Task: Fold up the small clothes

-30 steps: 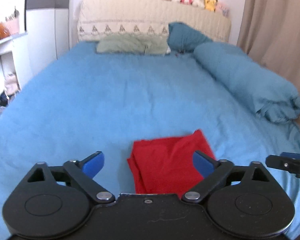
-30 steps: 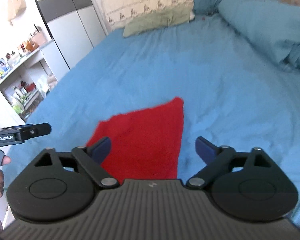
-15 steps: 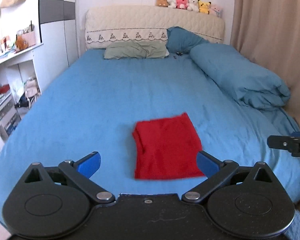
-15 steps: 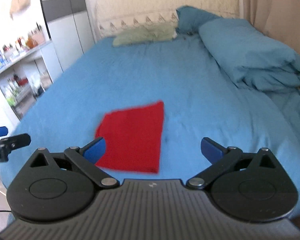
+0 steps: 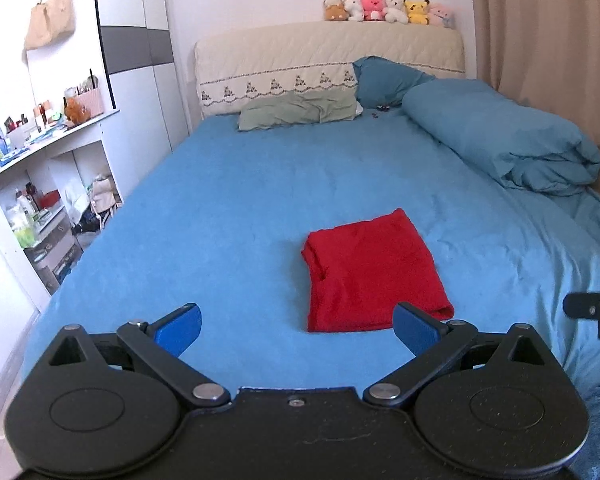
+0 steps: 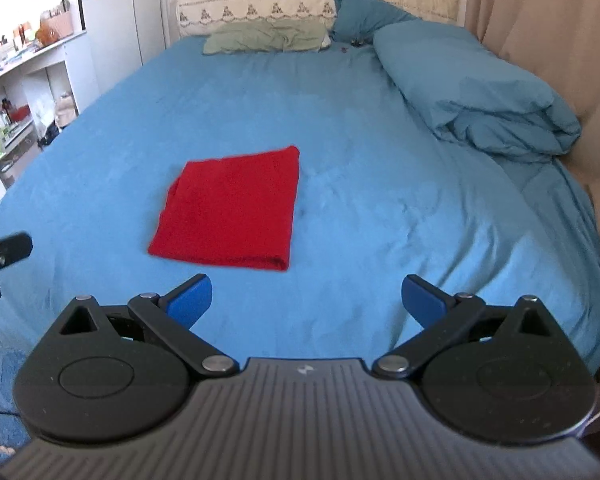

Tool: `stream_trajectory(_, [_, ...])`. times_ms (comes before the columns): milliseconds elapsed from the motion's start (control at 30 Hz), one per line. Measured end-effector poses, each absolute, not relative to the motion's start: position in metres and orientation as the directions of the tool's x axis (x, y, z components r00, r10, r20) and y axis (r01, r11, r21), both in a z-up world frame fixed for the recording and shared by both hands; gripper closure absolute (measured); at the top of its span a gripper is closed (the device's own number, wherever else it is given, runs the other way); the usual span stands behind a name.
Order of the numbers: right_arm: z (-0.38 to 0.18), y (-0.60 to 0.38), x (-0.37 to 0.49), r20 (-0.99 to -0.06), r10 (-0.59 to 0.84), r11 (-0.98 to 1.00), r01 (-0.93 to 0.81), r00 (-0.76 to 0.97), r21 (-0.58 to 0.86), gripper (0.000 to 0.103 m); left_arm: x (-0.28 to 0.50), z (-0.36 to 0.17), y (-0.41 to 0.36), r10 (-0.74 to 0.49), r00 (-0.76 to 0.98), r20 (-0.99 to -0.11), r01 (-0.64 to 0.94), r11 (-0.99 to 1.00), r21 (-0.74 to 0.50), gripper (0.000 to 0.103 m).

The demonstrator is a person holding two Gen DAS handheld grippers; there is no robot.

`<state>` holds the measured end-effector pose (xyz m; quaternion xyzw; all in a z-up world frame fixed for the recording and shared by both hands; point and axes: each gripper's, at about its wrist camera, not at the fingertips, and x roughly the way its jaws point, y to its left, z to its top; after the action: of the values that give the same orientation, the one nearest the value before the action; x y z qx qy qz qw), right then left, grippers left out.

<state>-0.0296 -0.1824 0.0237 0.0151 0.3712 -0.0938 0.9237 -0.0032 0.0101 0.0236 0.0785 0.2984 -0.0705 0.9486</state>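
Two views, left wrist first.
Left tool (image 5: 296, 326): mine, spread wide, holding nothing, off the bed's near edge.
Red garment (image 5: 370, 270): folded flat on the blue bed (image 5: 220, 208), ahead and slightly right of this tool, long axis running away toward the headboard.
Surroundings: rolled duvet (image 5: 500, 136) far right, green pillow (image 5: 300, 110) at the head, both well apart; nothing in the way.
Right wrist view.
Right tool (image 6: 306, 300): wide open, empty.
Garment bearing: ahead-left, near edge closest; neither tool clearly nearer.
Judgement: fold looks done.
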Motion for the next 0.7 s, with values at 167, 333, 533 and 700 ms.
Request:
stream_trajectory(167, [0.0188, -0.1834, -0.0355, -0.703, -0.147, 0.981, 0.194, 0.696, -0.013, 0.000, -0.0046, 0.0218, 0.0084, -0.099, 0.805, -0.584, 0.189, 0.977, 0.096, 0.000])
stream_trajectory(333, [0.0194, -0.1846, -0.0381, -0.699, -0.150, 0.979, 0.203, 0.699, -0.006, 0.000, -0.0061, 0.0234, 0.0070, -0.104, 0.811, -0.576, 0.192, 0.977, 0.094, 0.000])
stream_trajectory(533, [0.0202, -0.1853, -0.0398, -0.695, -0.153, 0.978, 0.208, 0.702, -0.005, 0.000, -0.0079, 0.0240, 0.0041, -0.101, 0.815, -0.570, 0.193, 0.976, 0.103, 0.000])
stream_trajectory(700, [0.0210, -0.1846, -0.0405, -0.694, -0.152, 0.978, 0.209, 0.704, -0.003, 0.000, -0.0089, 0.0253, 0.0039, -0.099, 0.818, -0.566, 0.189, 0.976, 0.103, 0.000])
